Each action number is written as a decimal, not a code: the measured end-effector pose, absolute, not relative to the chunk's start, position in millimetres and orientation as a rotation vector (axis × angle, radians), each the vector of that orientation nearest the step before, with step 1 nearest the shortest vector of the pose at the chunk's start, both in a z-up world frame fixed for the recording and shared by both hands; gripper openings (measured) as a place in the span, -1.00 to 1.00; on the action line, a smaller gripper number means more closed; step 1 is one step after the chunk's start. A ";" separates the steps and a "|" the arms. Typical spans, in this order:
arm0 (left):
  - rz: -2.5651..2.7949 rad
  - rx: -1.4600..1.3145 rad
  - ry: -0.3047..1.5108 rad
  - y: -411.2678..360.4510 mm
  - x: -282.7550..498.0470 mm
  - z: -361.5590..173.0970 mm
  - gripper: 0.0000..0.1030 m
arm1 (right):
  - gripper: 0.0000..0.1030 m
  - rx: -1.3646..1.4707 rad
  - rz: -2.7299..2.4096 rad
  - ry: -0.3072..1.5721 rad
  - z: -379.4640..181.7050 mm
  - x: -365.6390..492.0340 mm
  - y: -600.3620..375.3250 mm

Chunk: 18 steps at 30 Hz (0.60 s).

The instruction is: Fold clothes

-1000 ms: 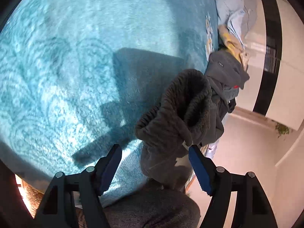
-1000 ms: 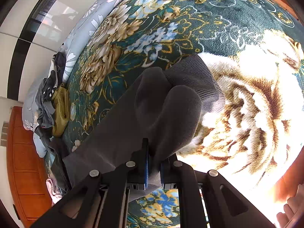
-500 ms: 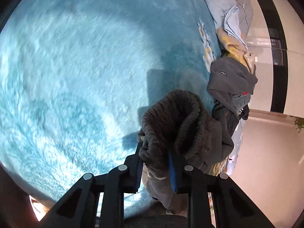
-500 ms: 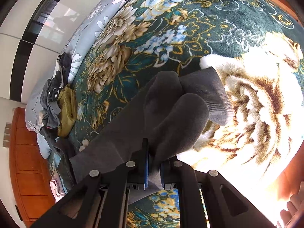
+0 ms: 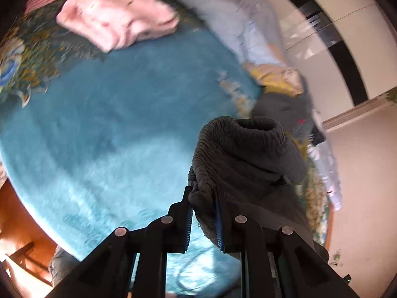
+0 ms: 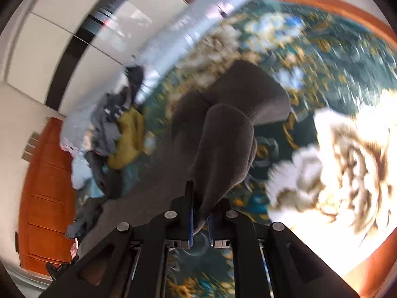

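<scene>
A dark grey garment (image 5: 238, 154) with a ribbed elastic band hangs bunched from my left gripper (image 5: 203, 213), which is shut on the band above the turquoise blanket (image 5: 119, 134). My right gripper (image 6: 201, 213) is shut on another part of the same grey garment (image 6: 223, 144), whose cloth drapes forward over the floral bedspread (image 6: 335, 74). Both views are blurred by motion.
A folded pink garment (image 5: 116, 17) lies at the far side of the bed. A heap of grey, yellow and pale blue clothes (image 5: 280, 87) lies at the bed's edge, also in the right wrist view (image 6: 119, 129). An orange wooden cabinet (image 6: 47, 188) stands beside the bed.
My left gripper shut on the grey garment's ribbed band and lifted it. Both grippers have risen and tilted, so walls and the far side of the bed now show.
</scene>
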State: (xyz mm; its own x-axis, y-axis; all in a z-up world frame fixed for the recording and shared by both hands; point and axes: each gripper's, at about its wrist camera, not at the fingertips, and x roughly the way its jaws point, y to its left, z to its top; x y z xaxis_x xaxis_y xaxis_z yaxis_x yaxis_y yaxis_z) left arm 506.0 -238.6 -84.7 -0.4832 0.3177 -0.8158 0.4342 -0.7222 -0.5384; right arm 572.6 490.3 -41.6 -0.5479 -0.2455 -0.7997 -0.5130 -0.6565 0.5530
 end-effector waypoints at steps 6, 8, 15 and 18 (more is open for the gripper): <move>-2.322 1.572 1.224 -245.8 523.6 -106.0 -0.68 | -0.82 -1.424 2.252 1.243 -71.1 602.0 490.1; -2.344 1.568 1.215 -243.4 522.1 -98.2 -0.68 | -0.82 -1.404 2.262 1.257 -68.0 607.3 493.6; -2.267 1.613 1.212 -245.1 526.8 -113.7 -0.66 | -0.79 -1.470 2.172 1.303 -96.4 611.0 497.0; -2.238 1.613 1.291 -252.0 530.8 -113.7 -0.55 | -0.56 -1.475 2.169 1.329 -93.6 614.5 505.4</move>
